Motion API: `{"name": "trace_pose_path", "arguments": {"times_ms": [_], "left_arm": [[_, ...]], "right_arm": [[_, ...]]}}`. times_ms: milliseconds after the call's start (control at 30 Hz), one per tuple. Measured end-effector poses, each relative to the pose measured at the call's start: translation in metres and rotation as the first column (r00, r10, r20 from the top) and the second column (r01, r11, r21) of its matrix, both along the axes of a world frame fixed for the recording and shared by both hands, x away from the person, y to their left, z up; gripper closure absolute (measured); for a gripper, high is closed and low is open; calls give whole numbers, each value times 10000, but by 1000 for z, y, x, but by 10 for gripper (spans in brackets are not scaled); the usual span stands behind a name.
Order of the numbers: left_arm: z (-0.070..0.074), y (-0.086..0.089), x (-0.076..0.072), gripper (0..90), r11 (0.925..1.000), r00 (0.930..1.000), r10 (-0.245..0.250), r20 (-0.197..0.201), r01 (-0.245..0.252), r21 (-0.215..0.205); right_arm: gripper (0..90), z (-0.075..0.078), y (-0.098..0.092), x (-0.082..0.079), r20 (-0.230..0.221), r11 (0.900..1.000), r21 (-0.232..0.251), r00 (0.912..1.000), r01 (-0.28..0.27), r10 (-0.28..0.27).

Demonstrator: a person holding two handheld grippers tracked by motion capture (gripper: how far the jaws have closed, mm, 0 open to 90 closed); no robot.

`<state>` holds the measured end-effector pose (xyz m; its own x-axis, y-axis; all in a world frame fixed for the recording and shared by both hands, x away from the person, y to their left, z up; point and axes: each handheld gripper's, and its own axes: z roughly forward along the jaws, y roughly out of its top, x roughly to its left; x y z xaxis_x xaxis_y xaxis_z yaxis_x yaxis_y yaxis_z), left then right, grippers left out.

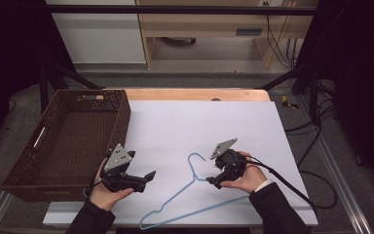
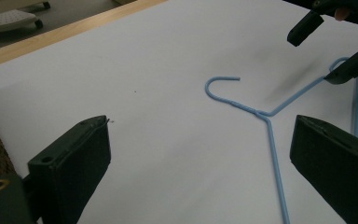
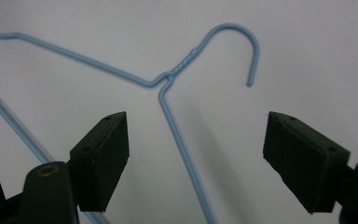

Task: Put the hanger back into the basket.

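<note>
A light blue wire hanger (image 1: 193, 181) lies flat on the white board (image 1: 199, 122), its hook (image 1: 197, 156) pointing away from me. My right gripper (image 1: 215, 174) is low over the hanger just right of its neck, held in a person's hand. In the right gripper view its jaws (image 3: 196, 119) stand open on either side of one hanger arm (image 3: 177, 130) without touching it. My left gripper (image 1: 142, 168) hovers left of the hanger, open and holding nothing. In the left gripper view its jaws (image 2: 203, 126) frame the hanger neck (image 2: 261, 113), and the right gripper (image 2: 317, 57) shows farther off.
A brown wicker basket (image 1: 121, 122) with nothing visible in it stands at the left, touching the board's edge. A strip of wooden tabletop (image 1: 195, 94) shows behind the board. Cables (image 1: 292, 187) trail off to the right of the table.
</note>
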<state>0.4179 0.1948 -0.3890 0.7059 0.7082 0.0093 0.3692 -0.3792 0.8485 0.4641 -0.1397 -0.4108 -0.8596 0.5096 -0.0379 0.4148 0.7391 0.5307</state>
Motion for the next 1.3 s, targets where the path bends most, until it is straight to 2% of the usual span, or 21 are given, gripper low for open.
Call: {"name": "trace_pose_path", "arguments": {"times_ms": [33, 100, 200, 467, 600, 633, 833, 967, 1033, 1100, 1233, 1300], "left_arm": [[0, 0, 0, 47, 10000, 10000, -12, -21, 12, 17], [-2, -1, 1, 46, 10000, 10000, -12, -49, 12, 55], [-2, -1, 1, 47, 10000, 10000, -21, -71, 22, 47], [-5, -3, 2, 48, 9999, 9999, -69, -148, 72, 151], [-6, -3, 2, 48, 9998, 9998, -78, -172, 81, 174], [-6, -3, 2, 48, 9998, 9998, -88, -181, 91, 180], [-8, -4, 3, 49, 9997, 9996, -106, -243, 112, 229], [-9, -5, 3, 49, 9995, 9995, -146, -272, 154, 277], [-9, -6, 3, 49, 9995, 9995, -153, -279, 161, 278], [-10, -6, 3, 49, 9995, 9995, -141, -285, 149, 281], [-10, -6, 3, 50, 9994, 9994, -165, -315, 174, 295], [-10, -7, 3, 50, 9994, 9993, -169, -319, 179, 305]], "right_arm": [[238, -2, 1, 1, -16, 9999, -87, 9999, -120, 120], [261, -8, 5, 2, -358, 9980, -553, 9990, -290, 270], [295, -15, 8, 3, -470, 9948, -875, 9978, -516, 476], [395, -24, 12, 6, -772, 9893, -1201, 9943, -827, 738], [443, -27, 13, 7, -821, 9879, -1181, 9924, -1009, 915], [468, -29, 14, 8, -973, 9860, -1306, 9911, -1037, 913], [536, -33, 16, 8, -1054, 9802, -1558, 9887, -1224, 1067], [589, -34, 17, 9, -1375, 9753, -1732, 9839, -1372, 1140], [603, -36, 16, 10, -1235, 9727, -1759, 9837, -1516, 1309], [618, -36, 18, 8, -1397, 9748, -1778, 9840, -1350, 1108], [645, -38, 18, 10, -1399, 9640, -2079, 9804, -1658, 1385], [656, -38, 18, 10, -1441, 9666, -1982, 9803, -1622, 1350]]}}
